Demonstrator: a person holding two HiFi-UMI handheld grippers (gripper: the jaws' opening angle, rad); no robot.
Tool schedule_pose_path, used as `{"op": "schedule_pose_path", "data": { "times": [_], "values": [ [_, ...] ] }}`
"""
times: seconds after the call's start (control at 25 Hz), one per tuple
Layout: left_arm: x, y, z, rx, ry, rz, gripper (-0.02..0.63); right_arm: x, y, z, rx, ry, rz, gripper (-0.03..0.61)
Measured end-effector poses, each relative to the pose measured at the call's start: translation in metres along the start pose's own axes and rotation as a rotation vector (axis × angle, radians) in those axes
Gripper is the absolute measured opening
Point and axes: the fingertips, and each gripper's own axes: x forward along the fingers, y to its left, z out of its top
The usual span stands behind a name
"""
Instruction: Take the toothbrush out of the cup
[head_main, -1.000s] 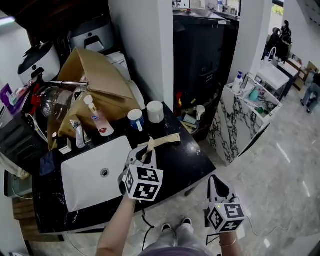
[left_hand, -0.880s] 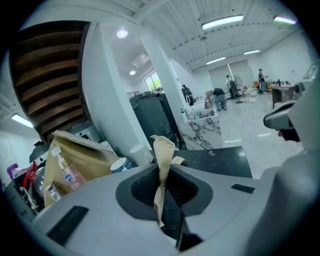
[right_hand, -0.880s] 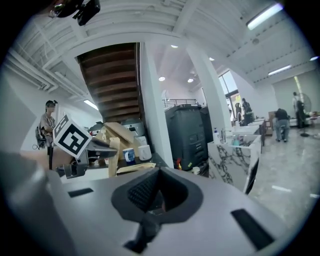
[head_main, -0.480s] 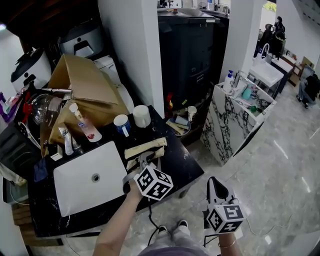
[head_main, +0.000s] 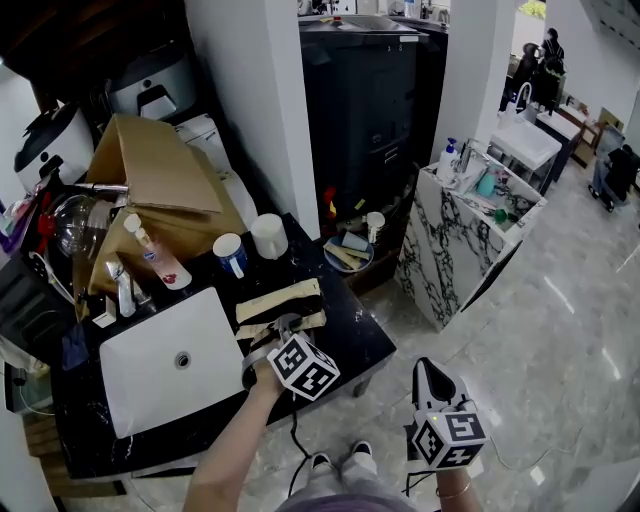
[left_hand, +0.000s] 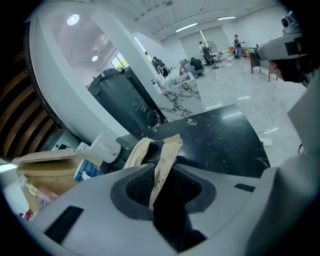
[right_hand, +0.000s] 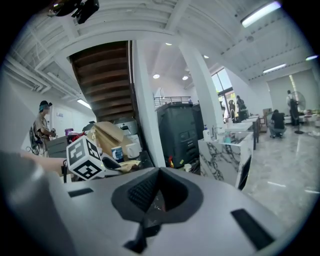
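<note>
1. Descent came first: your left gripper (head_main: 276, 333) had dropped from above the corner of the white rectangular basin (head_main: 150, 372) to the black marbled countertop (head_main: 352, 330), just left of centre in the head view. Its jaws had just been opening.
2. The tan paper-sleeved toothbrush (head_main: 305, 321) stood between those jaws. It leaned on one pad with a dark gap at the other, so the grip was let go rather than clamped. Its far end lay on the countertop.
3. A second tan paper sleeve (head_main: 280, 299) lay flat just above it in the frame, also on the countertop.
4. Both sleeves were well apart from the blue-and-white mug (head_main: 229, 250) and the plain white cup (head_main: 268, 236), further up and left in the frame. I judged the taking-out finished and the set-down nearly so; you only had to draw the gripper back.
5. Your left forearm (head_main: 235, 440) reached up from the bottom edge. The gripper tilted down toward the countertop, marker cube toward you.
6. Your right gripper (head_main: 428, 368) hung at lower right over the grey floor (head_main: 560, 380), near level. Its jaws were closed together on nothing.
</note>
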Motion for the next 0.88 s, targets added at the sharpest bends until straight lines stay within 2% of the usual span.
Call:
{"op": "schedule_pose_path", "data": {
  "times": [0.32, 0.56, 0.72, 0.8, 0.88],
  "values": [
    [0.005, -0.013, 0.006, 0.042, 0.017, -0.090, 0.174, 0.007, -0.001, 0.004, -0.005, 0.004, 0.016, 0.002],
    [0.000, -0.019, 0.021, 0.003, -0.023, -0.155, 0.198, 0.013, -0.002, 0.007, -0.007, 0.003, 0.021, 0.002],
    [-0.014, -0.013, 0.038, -0.071, -0.113, -0.158, 0.199, 0.017, -0.001, 0.008, -0.010, 0.002, 0.028, 0.002],
    [-0.024, -0.009, 0.045, -0.148, -0.173, -0.165, 0.199, 0.020, 0.001, 0.010, -0.008, 0.000, 0.037, 0.002],
    [-0.035, -0.001, 0.049, -0.263, -0.236, -0.172, 0.195, 0.023, 0.005, 0.012, -0.011, -0.002, 0.050, 0.002]
  ]
}}
